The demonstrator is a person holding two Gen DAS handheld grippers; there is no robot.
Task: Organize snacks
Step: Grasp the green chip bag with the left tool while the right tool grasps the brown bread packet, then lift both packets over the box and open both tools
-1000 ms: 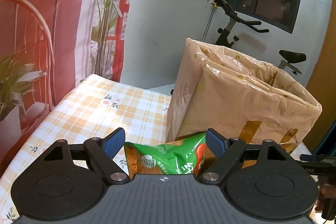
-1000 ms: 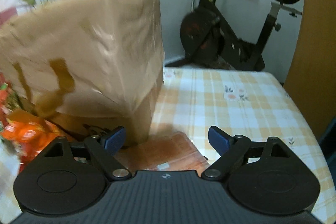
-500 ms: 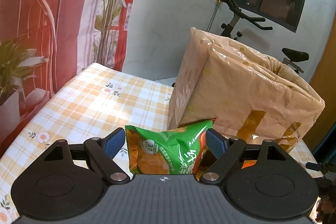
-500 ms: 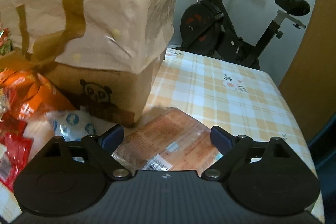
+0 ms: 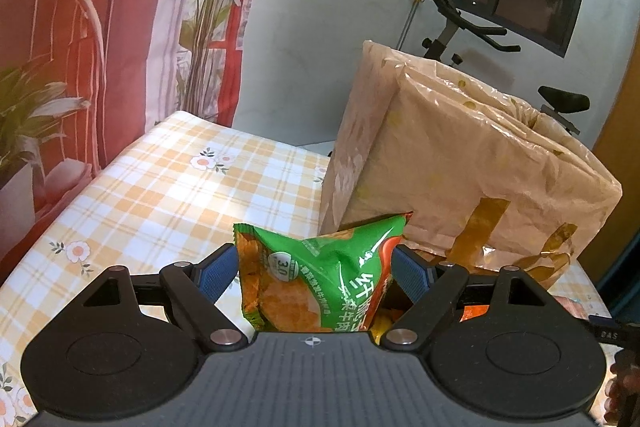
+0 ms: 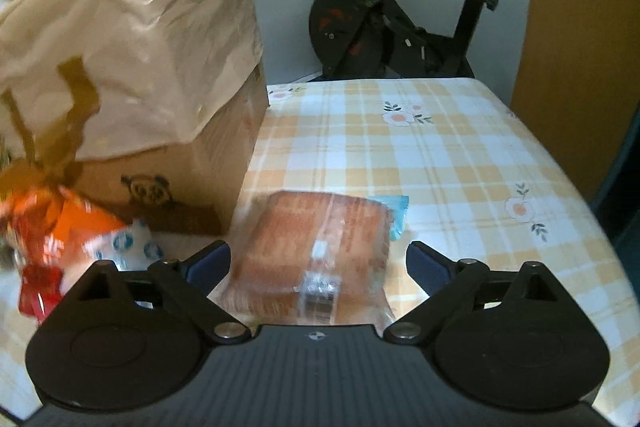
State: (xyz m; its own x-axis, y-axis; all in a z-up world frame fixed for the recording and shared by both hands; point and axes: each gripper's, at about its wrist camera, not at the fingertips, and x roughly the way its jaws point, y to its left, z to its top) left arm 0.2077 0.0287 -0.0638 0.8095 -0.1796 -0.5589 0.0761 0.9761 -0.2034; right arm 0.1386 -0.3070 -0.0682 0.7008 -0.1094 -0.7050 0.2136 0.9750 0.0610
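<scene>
A green snack bag [image 5: 320,287] is clamped between the blue pads of the left gripper [image 5: 314,269], raised above the checked tablecloth [image 5: 168,199] just before the plastic-lined cardboard box [image 5: 460,163]. The right gripper [image 6: 318,261] is spread wide, nothing grasped, over a brown wrapped snack pack [image 6: 316,251] lying beside the box's corner.

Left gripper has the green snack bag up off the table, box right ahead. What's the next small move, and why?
Probably carry the green snack bag up and forward over the rim of the bag-lined box. The left gripper grips the bag from both sides, held in front of the box and below its top edge, so it likely needs more height to clear the liner before release.
</scene>
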